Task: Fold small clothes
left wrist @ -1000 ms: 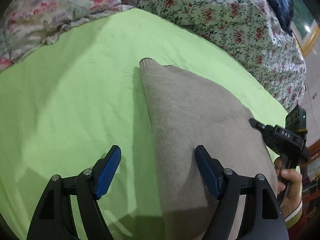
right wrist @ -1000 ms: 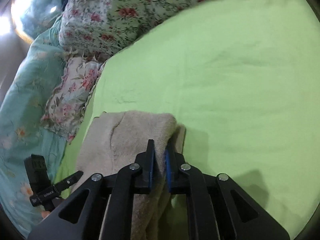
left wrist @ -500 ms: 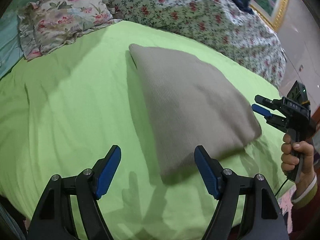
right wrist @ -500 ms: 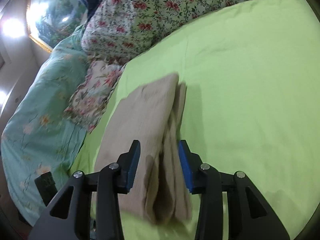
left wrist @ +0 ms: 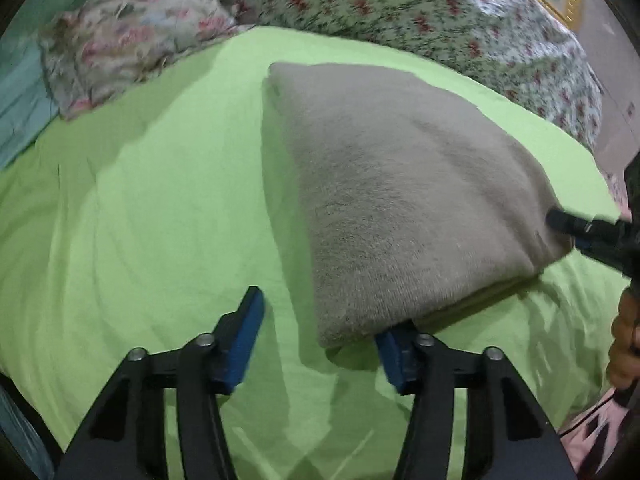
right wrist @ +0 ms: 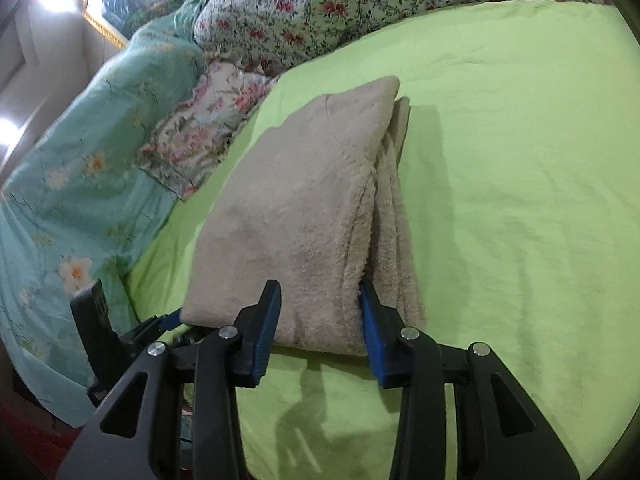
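A beige fleecy garment [left wrist: 392,200] lies folded in a thick stack on the lime green sheet [left wrist: 140,208]; it also shows in the right wrist view [right wrist: 304,216] with its layered edge to the right. My left gripper [left wrist: 320,340] is open at the stack's near corner, its right finger under the garment's edge. My right gripper [right wrist: 320,328] is open, its jaws on either side of the stack's near end. The right gripper also shows at the far right of the left wrist view [left wrist: 592,232].
A floral quilt [left wrist: 420,12] is heaped along the far side of the bed. A small floral pillow [right wrist: 204,132] and a teal flowered cover [right wrist: 68,184] lie at the left. The green sheet stretches wide to the right [right wrist: 520,160].
My right gripper let go of the garment and opened. Both grippers drew back, then closed in on the folded stack's near ends. The stack now lies flat.
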Available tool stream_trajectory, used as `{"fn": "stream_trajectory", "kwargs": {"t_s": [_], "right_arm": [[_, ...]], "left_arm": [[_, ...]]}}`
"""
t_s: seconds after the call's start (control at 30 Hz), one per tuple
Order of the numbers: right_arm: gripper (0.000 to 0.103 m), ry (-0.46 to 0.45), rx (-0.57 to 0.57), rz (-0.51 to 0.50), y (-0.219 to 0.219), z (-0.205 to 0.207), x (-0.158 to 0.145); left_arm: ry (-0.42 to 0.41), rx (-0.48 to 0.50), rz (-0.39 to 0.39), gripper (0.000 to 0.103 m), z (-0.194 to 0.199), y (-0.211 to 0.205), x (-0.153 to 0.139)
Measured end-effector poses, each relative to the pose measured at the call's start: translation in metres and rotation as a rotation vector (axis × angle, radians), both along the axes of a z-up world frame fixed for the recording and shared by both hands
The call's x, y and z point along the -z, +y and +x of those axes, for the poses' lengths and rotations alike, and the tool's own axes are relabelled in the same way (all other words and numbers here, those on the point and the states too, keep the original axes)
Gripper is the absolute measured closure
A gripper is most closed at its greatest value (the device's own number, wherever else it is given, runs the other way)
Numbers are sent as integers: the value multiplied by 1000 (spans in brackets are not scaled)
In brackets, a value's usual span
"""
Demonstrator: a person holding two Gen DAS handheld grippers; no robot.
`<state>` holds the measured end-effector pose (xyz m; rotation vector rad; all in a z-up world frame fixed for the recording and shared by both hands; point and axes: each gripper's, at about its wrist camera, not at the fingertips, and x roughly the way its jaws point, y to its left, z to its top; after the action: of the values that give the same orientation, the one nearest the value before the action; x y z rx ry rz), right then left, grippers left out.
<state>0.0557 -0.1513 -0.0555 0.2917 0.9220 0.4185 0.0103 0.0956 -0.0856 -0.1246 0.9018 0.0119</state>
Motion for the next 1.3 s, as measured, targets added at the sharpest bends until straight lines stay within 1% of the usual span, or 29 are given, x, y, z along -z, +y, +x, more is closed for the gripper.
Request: {"fn": "stream_trajectory", "kwargs": {"t_s": [0.03,0.07,0.1,0.13,0.17,0.2,0.23,0.3,0.4,0.47,0.57,0.67,0.77,0.8,0.83,0.9,0.97,1.0,1.07,1.1,1.13,1.17,1.2,1.23,1.3], "right_arm": [[97,8,2,-19,1,2,0],[97,-6,4,-24,1,2,-4],[97,-42,-7,5,-2,-1,-14],[97,-99,-25,54,-7,-6,-27],[97,-145,-25,68,-13,-11,-39],[98,-165,-11,33,-18,-13,-47],[98,-161,-7,7,-21,-12,-46],[98,-113,15,-52,-30,-4,-32],[98,-15,29,-147,-33,7,5],[98,10,32,-182,-29,9,19],[98,6,42,-199,-27,10,18],[98,12,28,-212,-27,10,17],[97,31,42,-164,-37,9,21],[95,37,56,-150,-41,9,21],[87,41,60,-149,-38,12,21],[79,69,72,-108,-45,10,16],[78,60,77,-45,-53,9,5],[77,40,85,-5,-59,9,-5],[69,12,103,53,-66,16,-17],[60,2,102,90,-68,26,-23],[57,-2,97,110,-67,37,-27],[57,-10,97,112,-64,50,-30],[58,-15,89,106,-58,66,-31],[57,-4,77,110,-53,82,-29],[58,39,61,113,-42,120,-20]], "left_arm": [[2,-16,4,62,-1,-2,0],[2,-15,-5,76,-1,-3,-1],[4,-10,-22,84,-2,-4,-3],[10,-15,-27,87,-3,-7,-4],[12,-23,-15,88,-4,-10,-4],[13,-21,-11,88,-5,-12,-4],[16,-19,-9,88,-5,-13,-4],[28,-17,-35,89,-3,-11,-2],[40,-16,-69,89,0,-4,-2],[44,-15,-85,89,-1,-1,-1],[53,-13,-116,88,1,5,0],[65,-13,-143,86,5,11,1],[74,12,-152,86,3,13,1],[80,34,-150,86,0,13,0],[88,72,-143,86,-4,13,-3],[80,138,-157,89,-15,14,-9],[56,205,-180,89,-25,16,-21],[29,245,-190,89,-28,15,-32],[-31,284,-203,87,-25,11,-48],[-57,297,-216,85,-22,7,-53],[-76,312,-234,81,-15,4,-56],[-85,323,-245,78,-6,0,-56],[-86,332,-245,78,0,-3,-54],[-78,347,-245,78,8,-8,-49],[-35,360,-231,78,22,-14,-36]]}}
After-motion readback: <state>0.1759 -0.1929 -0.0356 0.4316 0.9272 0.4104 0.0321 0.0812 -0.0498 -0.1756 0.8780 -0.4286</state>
